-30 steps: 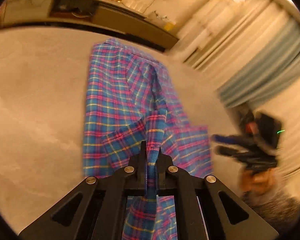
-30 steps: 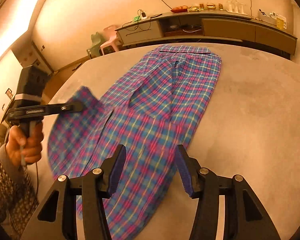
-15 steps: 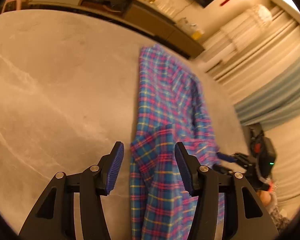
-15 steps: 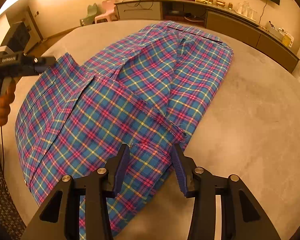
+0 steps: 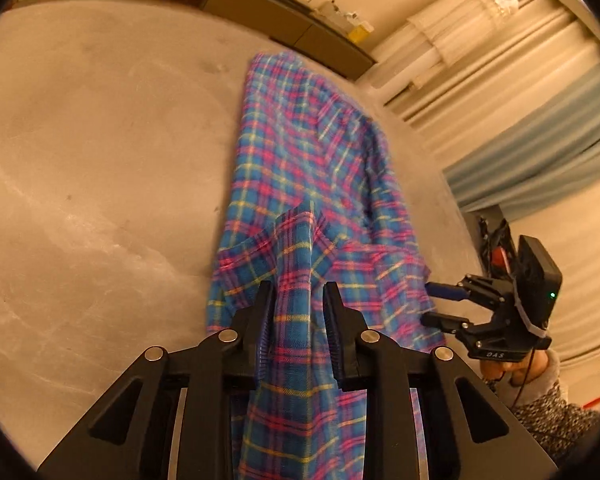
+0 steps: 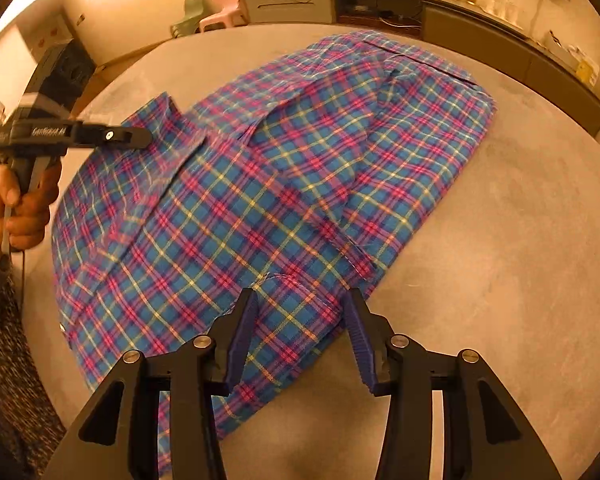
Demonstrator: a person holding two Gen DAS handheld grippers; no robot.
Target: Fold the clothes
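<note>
Plaid cotton, blue crossed with pink and yellow, covers the middle of the grey table (image 6: 520,220): the shirt (image 6: 300,168) lies partly folded, collar end towards the far sideboard (image 6: 480,28), with its near hem in front of both grippers.

To fold it well, both near corners should probably rise together and travel evenly towards the collar, so the crease runs straight across.

At the shirt's near left corner, the left gripper (image 5: 298,320) has a raised ridge of cloth standing between its pads. Its jaws have just been closing, but a gap shows on the right side, so the pinch looks unfinished; it should close fully before lifting.

At the near right corner, the right gripper (image 6: 298,340) has its jaws apart, straddling a bunched fold of hem without pressing it. I would push deeper so all the layers are caught, not just the top one.
</note>
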